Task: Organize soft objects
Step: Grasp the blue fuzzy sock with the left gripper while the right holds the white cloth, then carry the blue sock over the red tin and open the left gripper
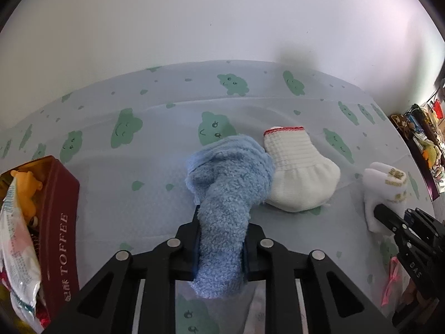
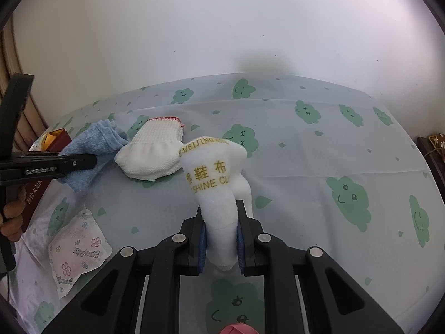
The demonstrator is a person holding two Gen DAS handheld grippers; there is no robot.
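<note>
Cloud-print tablecloth (image 1: 155, 172), plain white wall (image 1: 194, 22)

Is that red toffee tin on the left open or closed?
Open. The red toffee tin shows no lid; an orange toy and a crinkled packet stick up out of its top.

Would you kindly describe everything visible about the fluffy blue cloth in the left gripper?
The blue cloth is a fluffy, terry-like light-blue piece, bunched rather than folded. Its narrow end is pinched between the fingers of the left gripper, which is shut on it; the wider end lies crumpled on the cloud-print table cover. On its right it touches the white knitted cloth. The red toffee tin stands apart to its left.
</note>
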